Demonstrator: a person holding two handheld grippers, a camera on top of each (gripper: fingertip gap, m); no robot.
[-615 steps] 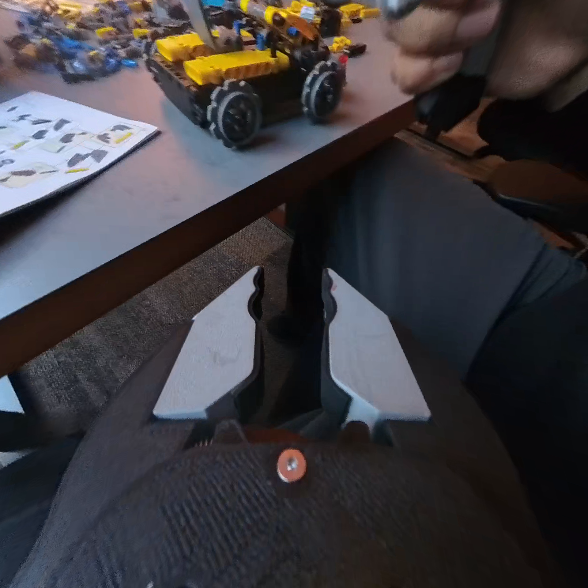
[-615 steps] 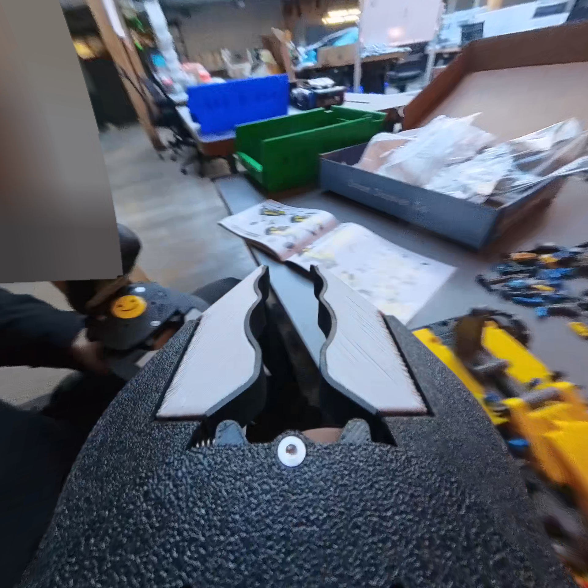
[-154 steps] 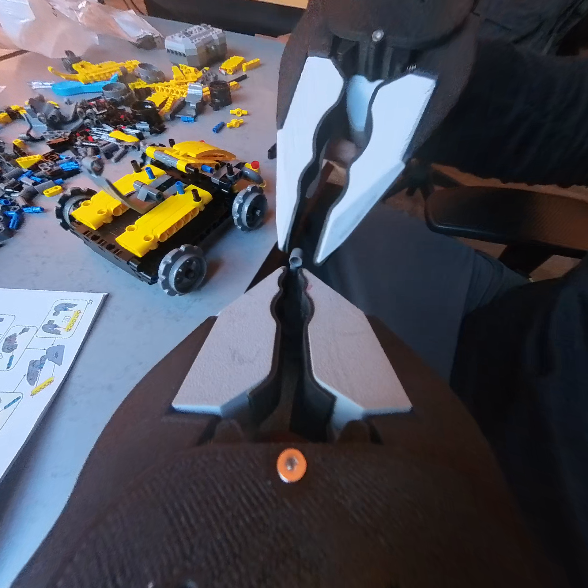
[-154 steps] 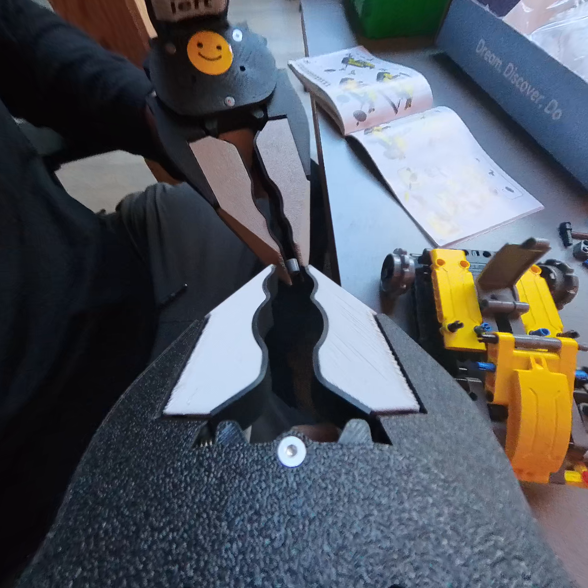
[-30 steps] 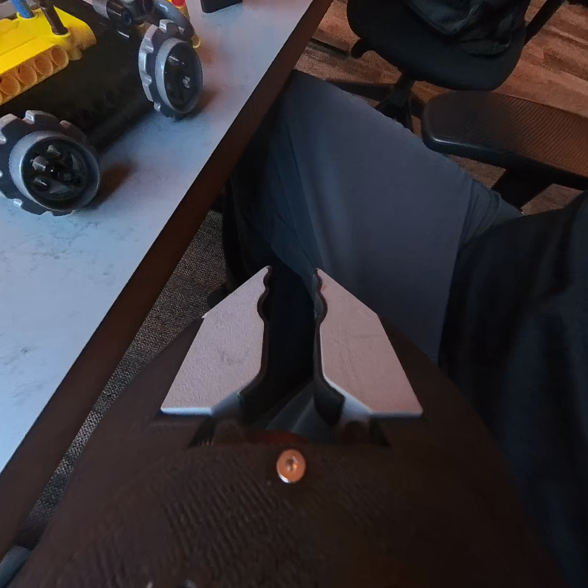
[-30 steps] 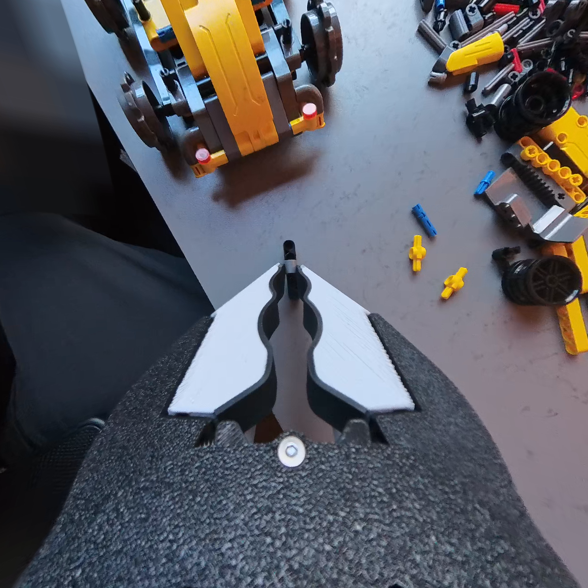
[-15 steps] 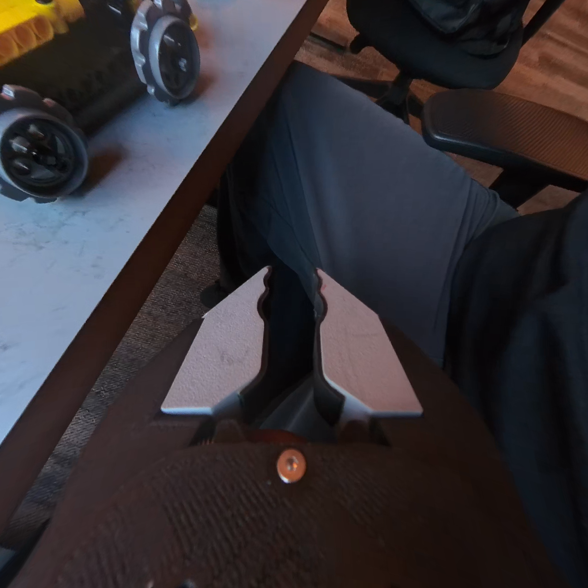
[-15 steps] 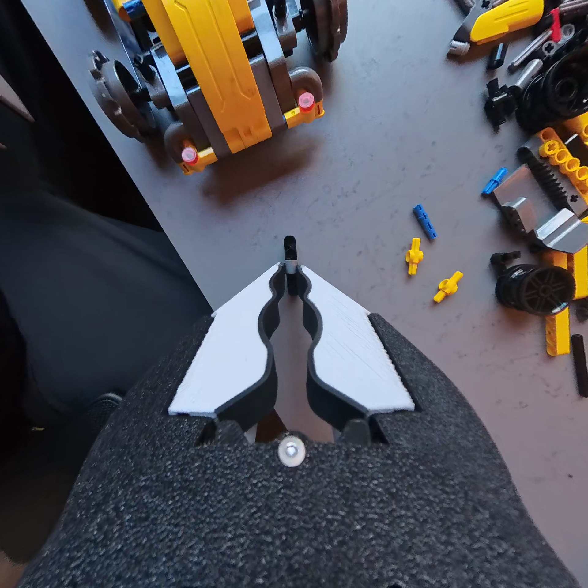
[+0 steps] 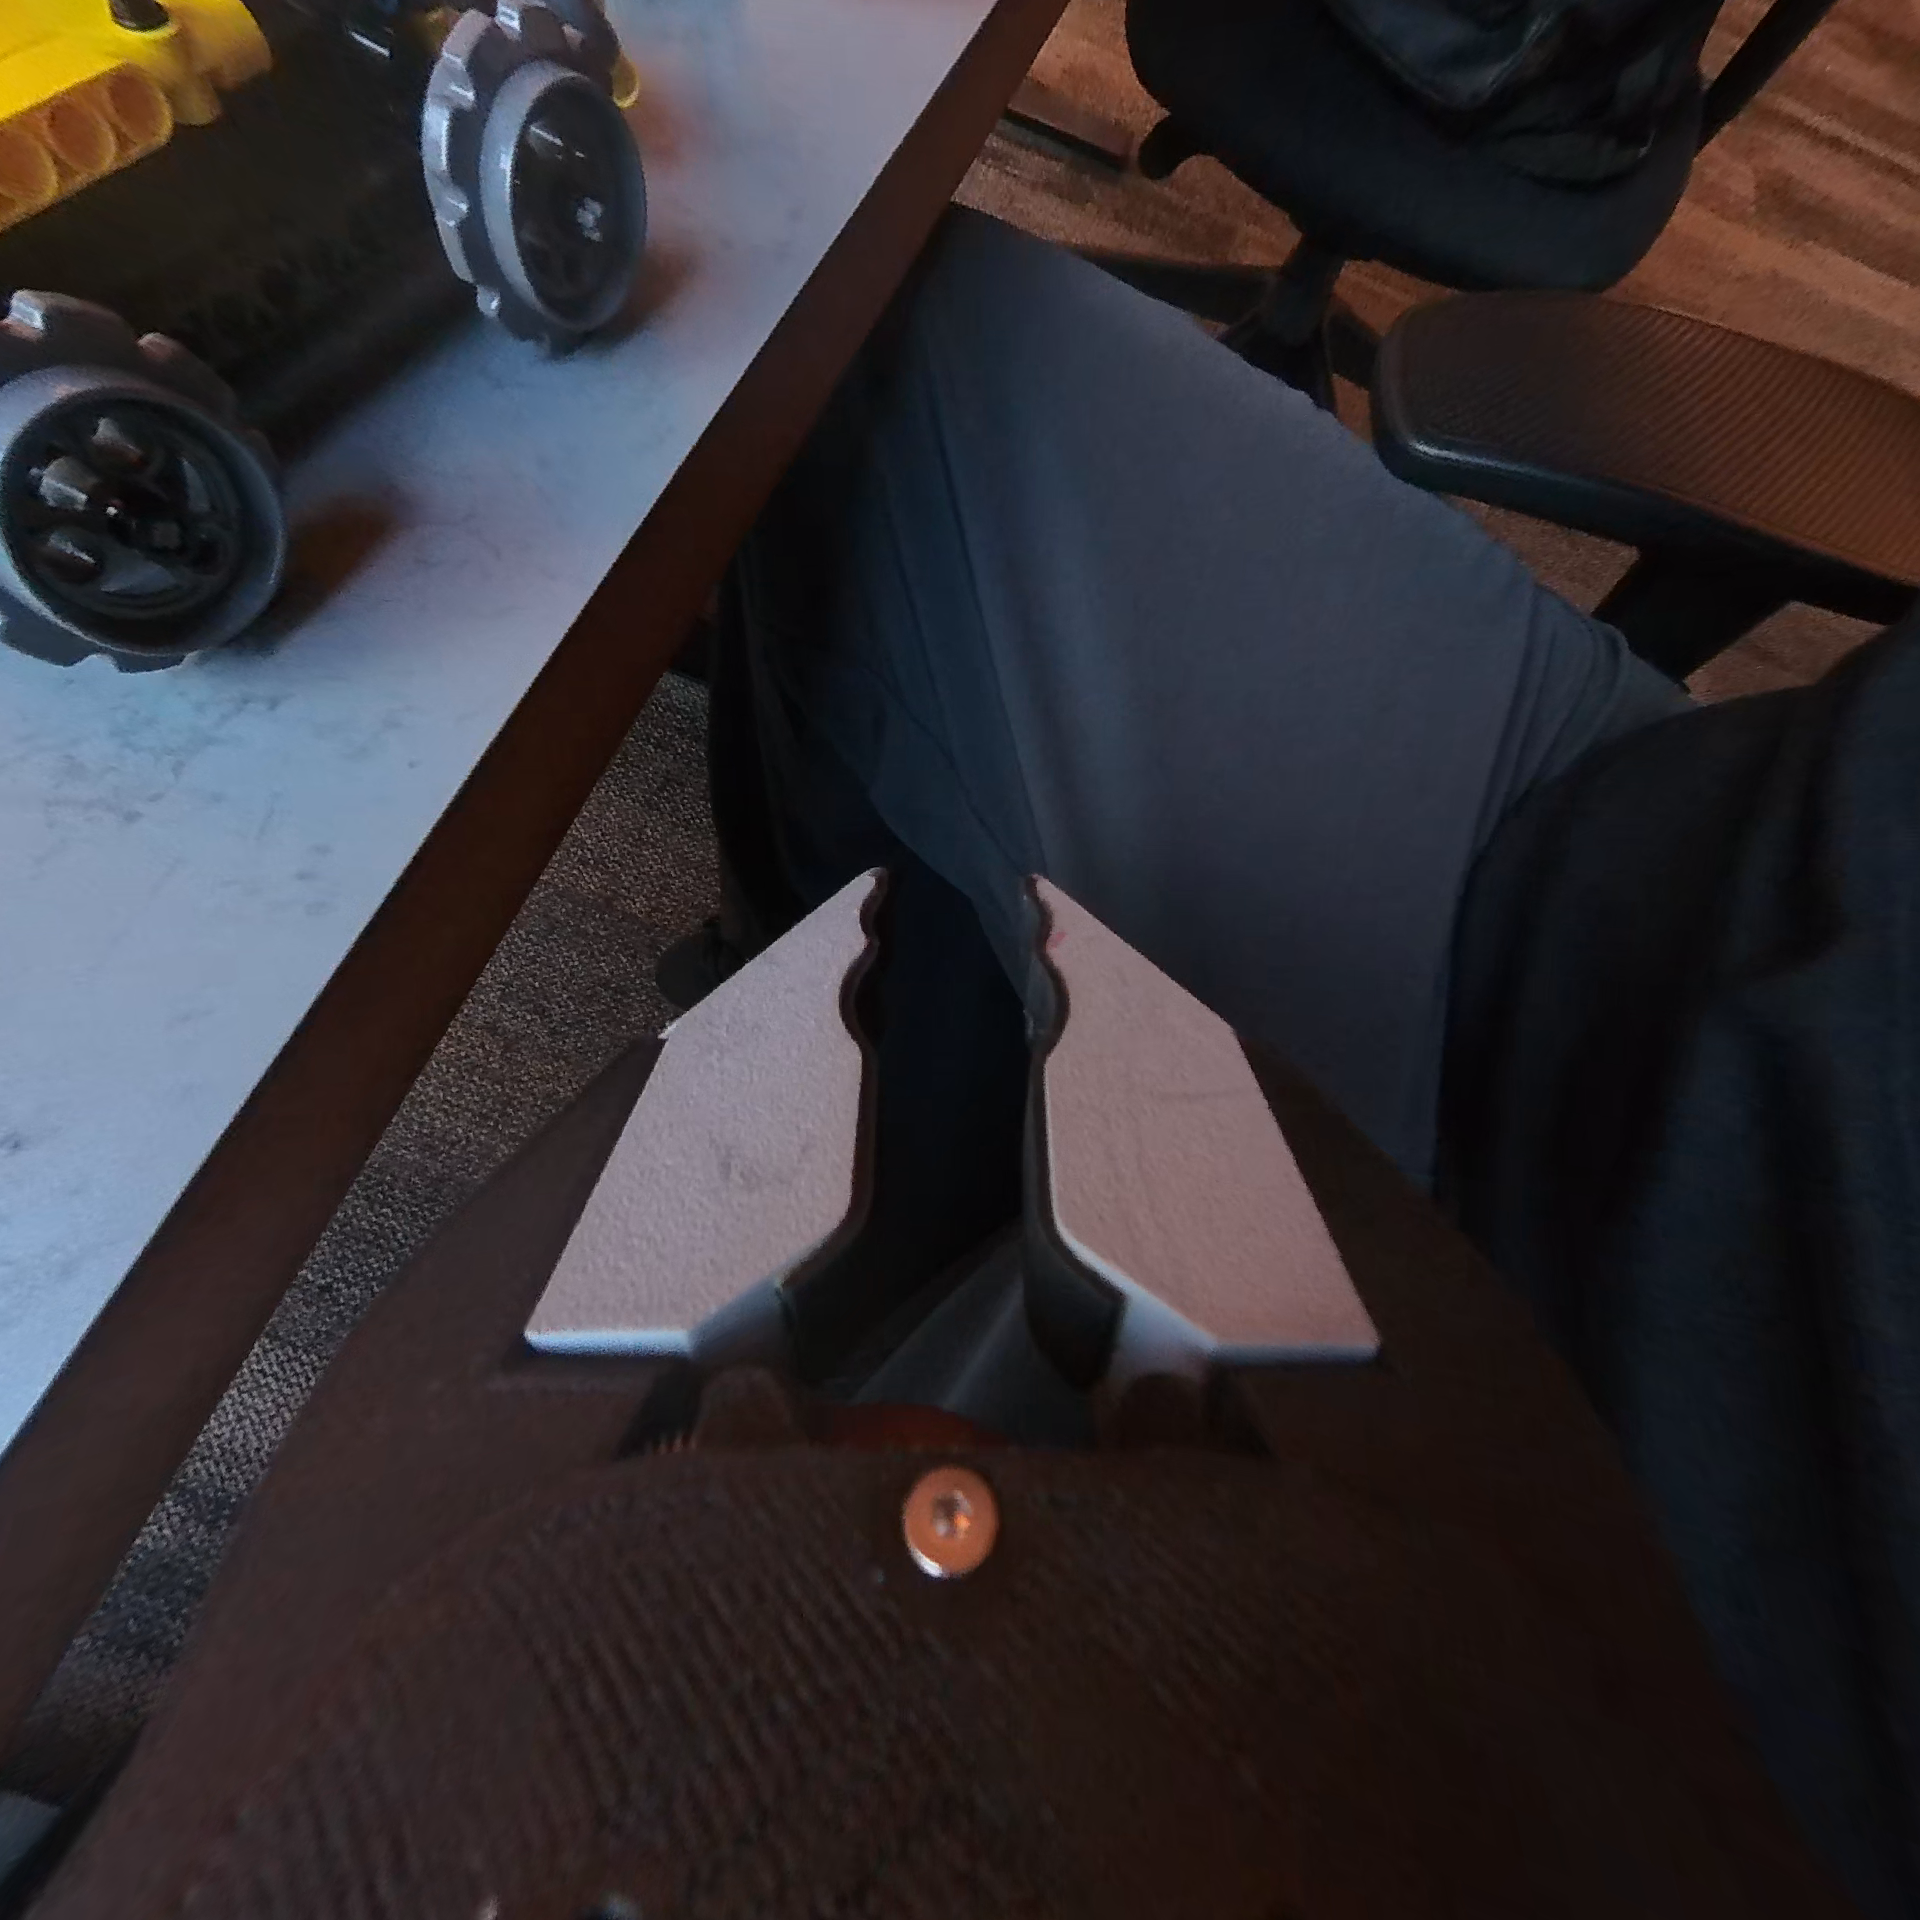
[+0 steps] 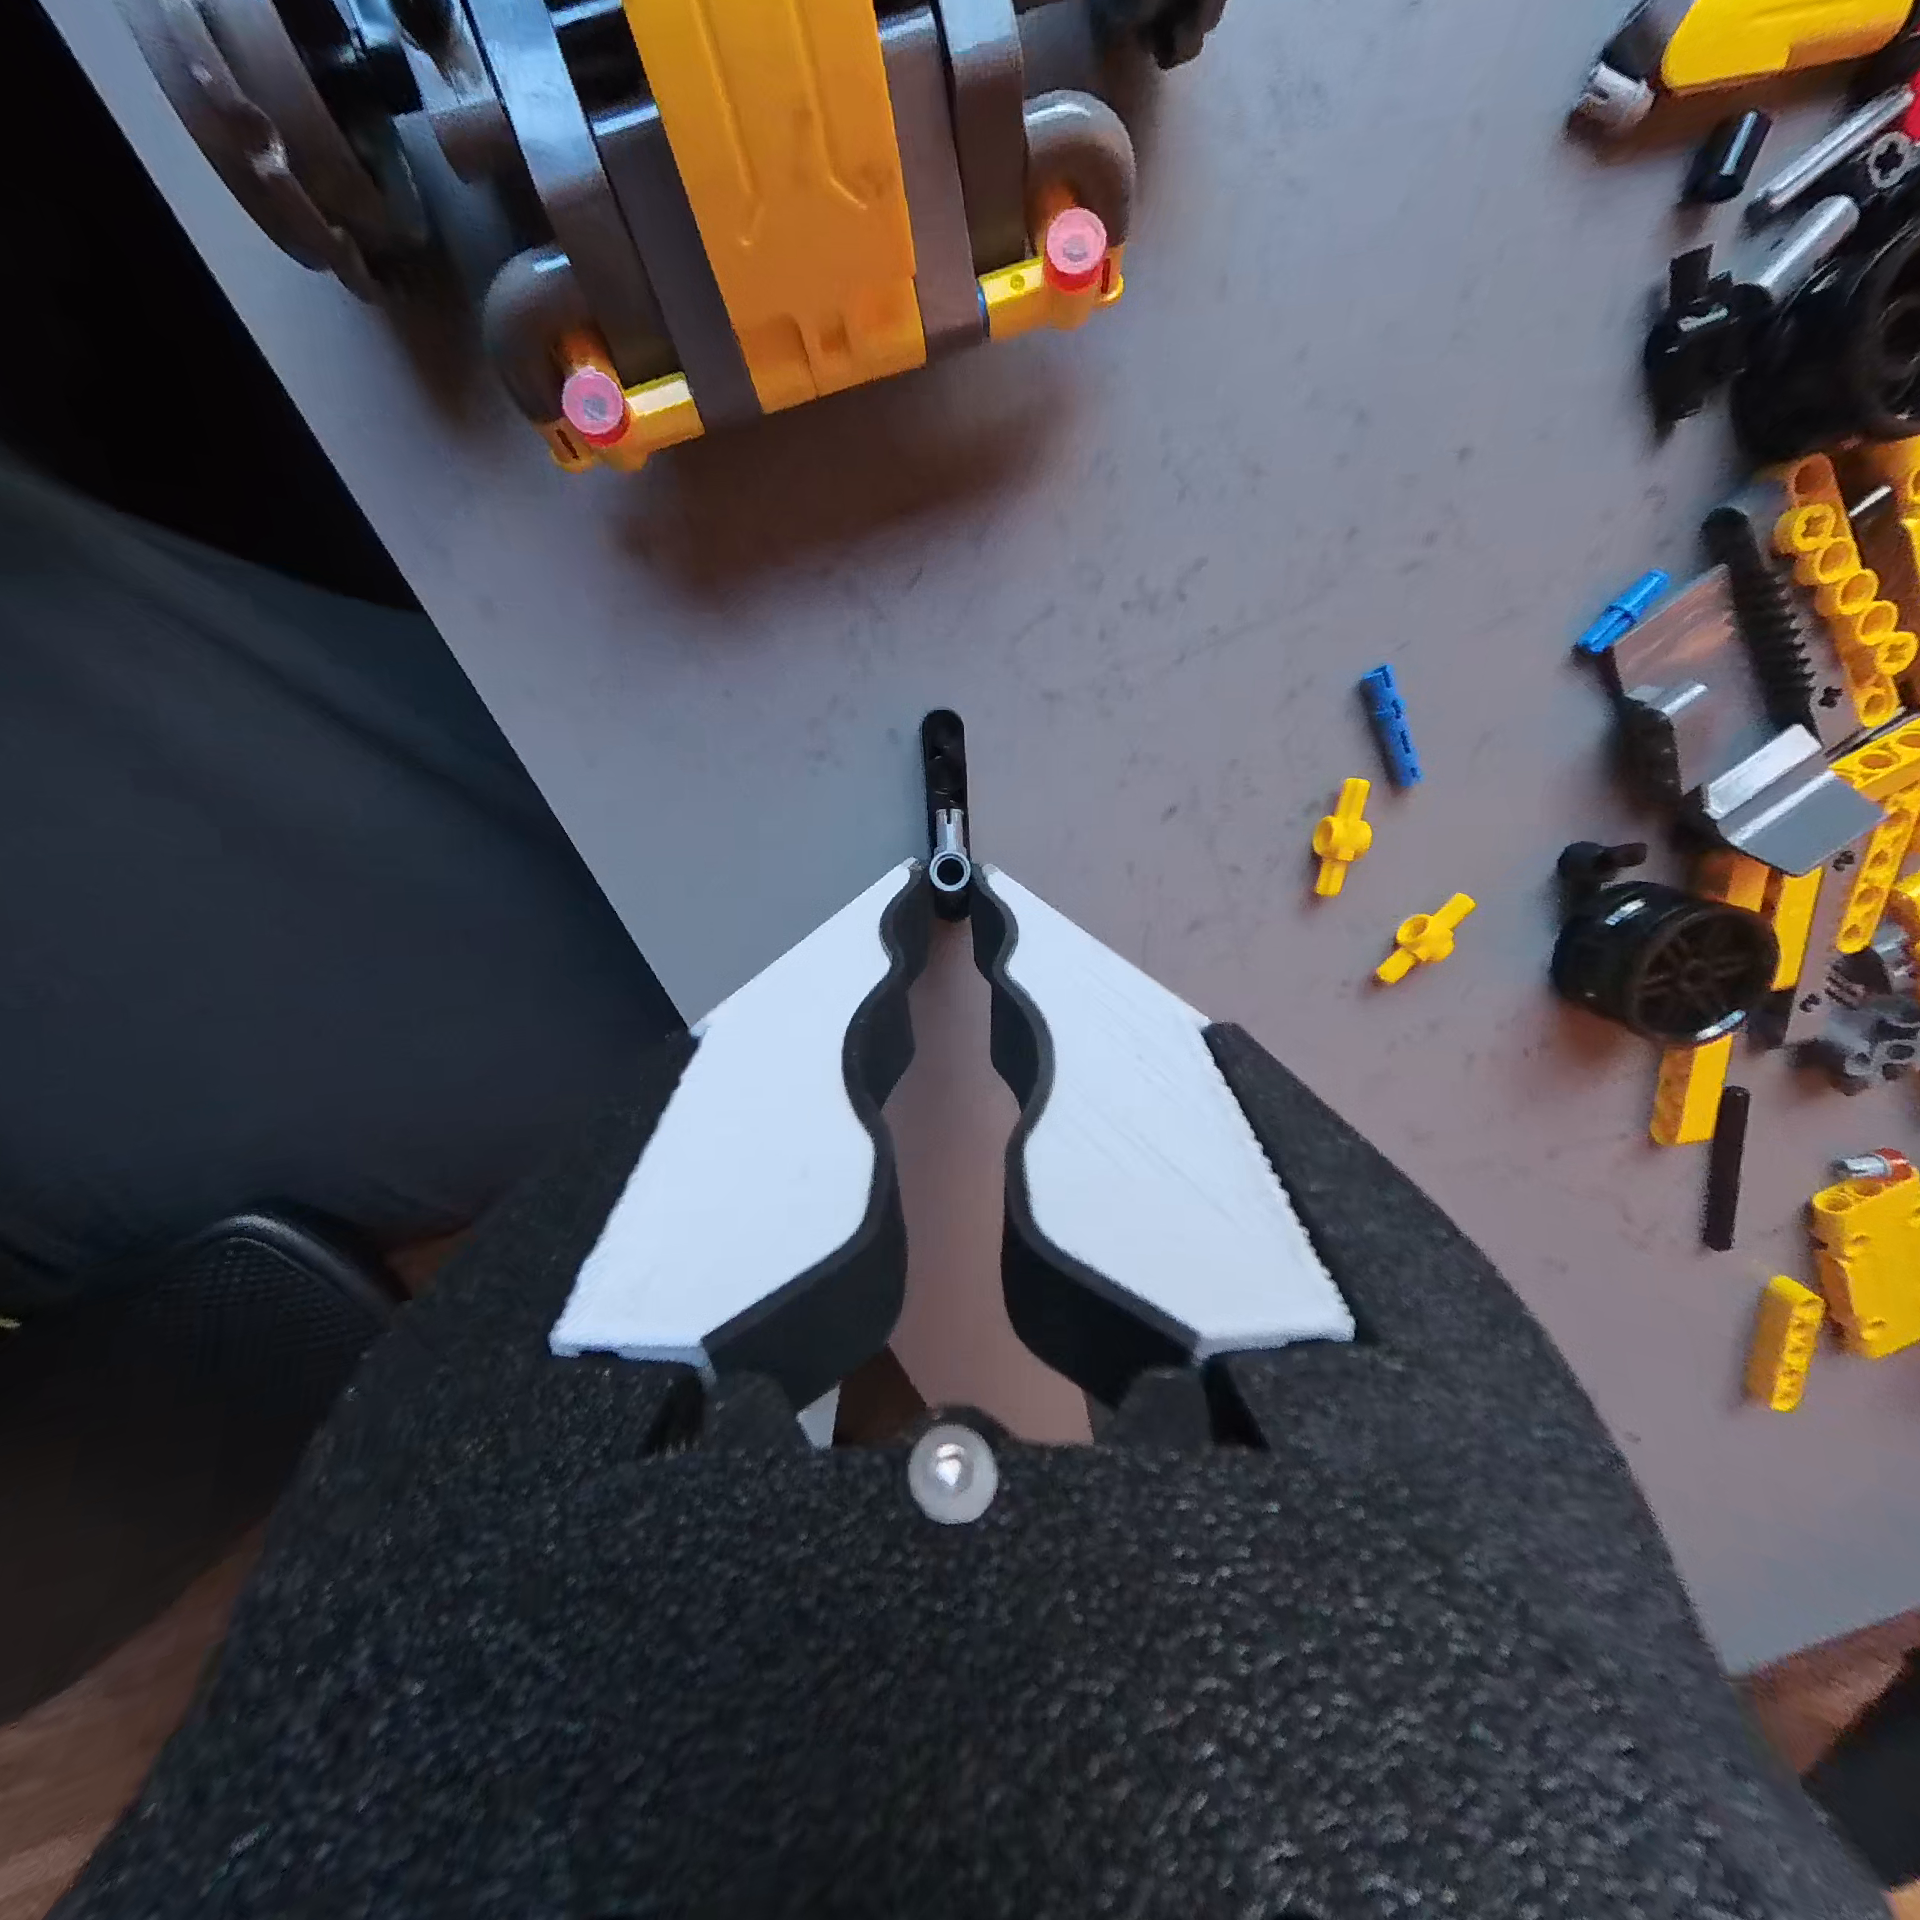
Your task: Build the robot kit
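Observation:
My right gripper is shut on a small black brick piece with a grey pin, held just above the grey table near its left edge. Ahead of it stands a yellow and black brick vehicle with two red studs at its end. My left gripper is open and empty, off the table, above a person's grey trouser leg. In the left wrist view the vehicle shows two grey wheels at the upper left.
Loose bricks lie right of my right gripper: a blue pin, two yellow connectors, a black wheel, yellow beams. A black office chair and its armrest stand beyond the leg. The table edge runs diagonally. My right fingertips sit around 25 cm from my left ones.
My right gripper has moved closer to the yellow vehicle with the black piece in it. My left gripper has barely shifted and stays open.

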